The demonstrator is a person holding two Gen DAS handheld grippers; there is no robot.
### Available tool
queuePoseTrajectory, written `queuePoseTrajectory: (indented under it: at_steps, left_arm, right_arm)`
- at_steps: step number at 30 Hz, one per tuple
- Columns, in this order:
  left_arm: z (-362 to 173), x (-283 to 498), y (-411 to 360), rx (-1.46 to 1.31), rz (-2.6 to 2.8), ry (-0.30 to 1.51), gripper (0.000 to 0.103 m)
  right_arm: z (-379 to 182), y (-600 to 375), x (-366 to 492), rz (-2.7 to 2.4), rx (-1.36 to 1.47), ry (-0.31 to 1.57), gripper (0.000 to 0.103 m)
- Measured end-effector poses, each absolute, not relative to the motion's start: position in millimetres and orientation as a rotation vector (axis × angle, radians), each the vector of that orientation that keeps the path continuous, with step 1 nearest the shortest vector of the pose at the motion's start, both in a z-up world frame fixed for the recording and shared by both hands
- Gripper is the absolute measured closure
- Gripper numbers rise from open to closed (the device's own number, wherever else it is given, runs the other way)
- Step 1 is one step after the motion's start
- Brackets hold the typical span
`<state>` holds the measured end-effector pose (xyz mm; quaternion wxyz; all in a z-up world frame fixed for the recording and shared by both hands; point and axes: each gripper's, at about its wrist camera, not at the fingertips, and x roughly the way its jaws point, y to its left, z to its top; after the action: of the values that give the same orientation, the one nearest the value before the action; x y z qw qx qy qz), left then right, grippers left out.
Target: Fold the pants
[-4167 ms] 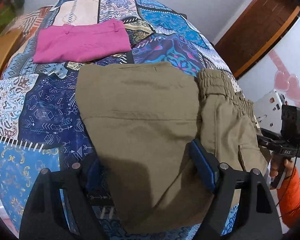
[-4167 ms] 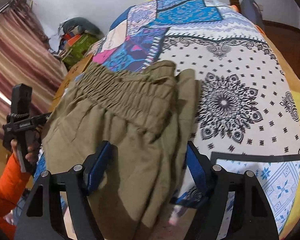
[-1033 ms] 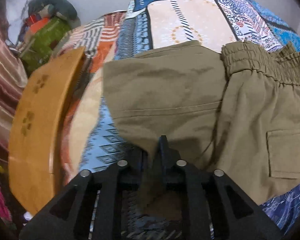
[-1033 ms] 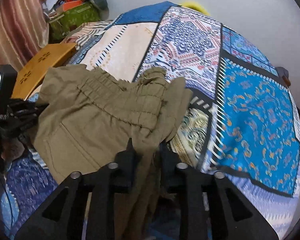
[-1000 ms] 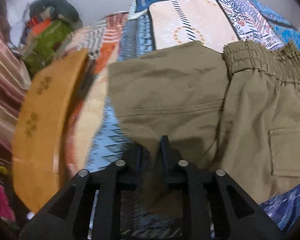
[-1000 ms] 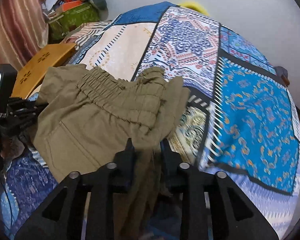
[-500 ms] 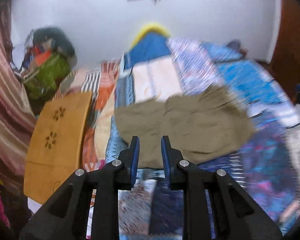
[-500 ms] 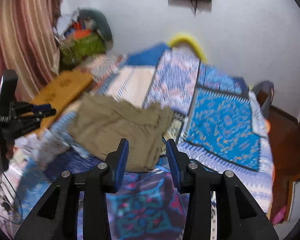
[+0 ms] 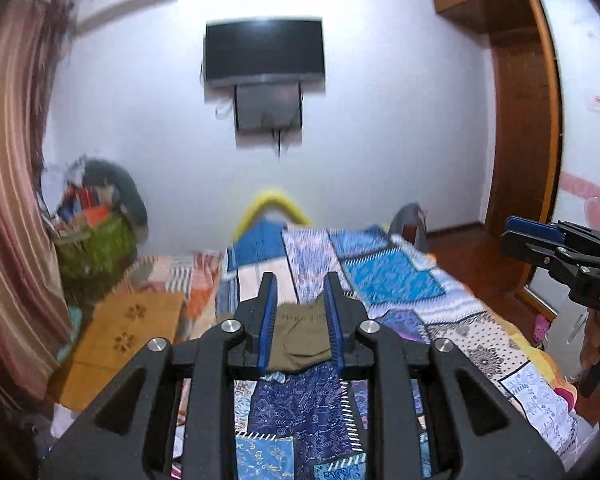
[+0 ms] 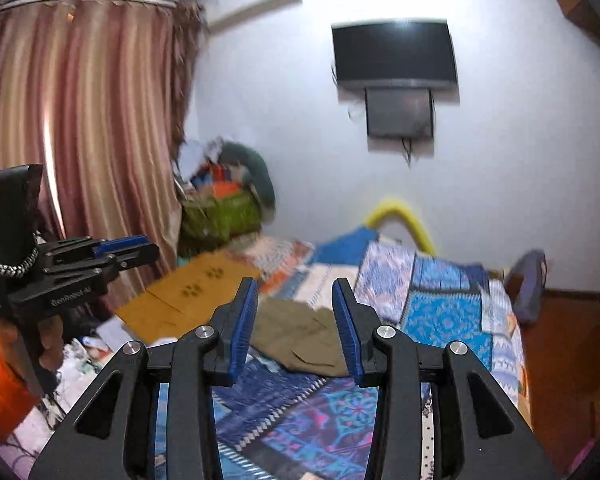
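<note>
- Plainly, the left gripper (image 9: 299,312) had just been opening; its blue-padded fingers (image 9: 268,318) stood slightly apart with nothing between them.
- The right gripper (image 10: 295,322) likewise held nothing, its fingers (image 10: 242,324) parted a little.
- Beyond both, the folded olive-green cotton pants (image 10: 300,336) lay on the patchwork-quilted bed (image 10: 440,316), well clear of either tool.
- The cloth looked soft, light and limp; its elastic waistband or a folded edge would probably give the firmest hold.

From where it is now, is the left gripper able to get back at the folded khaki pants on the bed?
Probably yes. The left gripper is open and empty, raised well back from the pants, which lie alone on the bedspread; nothing stands between them.
</note>
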<state>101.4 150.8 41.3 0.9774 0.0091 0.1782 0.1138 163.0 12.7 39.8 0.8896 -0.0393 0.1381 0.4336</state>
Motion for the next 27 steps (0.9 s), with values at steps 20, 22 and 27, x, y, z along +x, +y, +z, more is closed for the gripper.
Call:
queuePoseTrajectory:
  at_steps: [20,22,27]
  left_arm:
    - [38.3,-1.3,95.5,-0.005,0.189,0.179,0.010]
    - [37.1,-6.9,95.6,-0.017,0.203,0.167,0.003]
    - [35.0,-12.6,102.5,-0.057,0.219,0.156,0.001]
  right_arm:
    - [38.4,-9.5,71.1,0.805,-0.026,0.078,0.008]
    - [37.1,-9.7,71.9,0.794,-0.019,0.076,0.000]
    - [33.3,-12.1,68.9,0.787,-0.018,0.091,0.000]
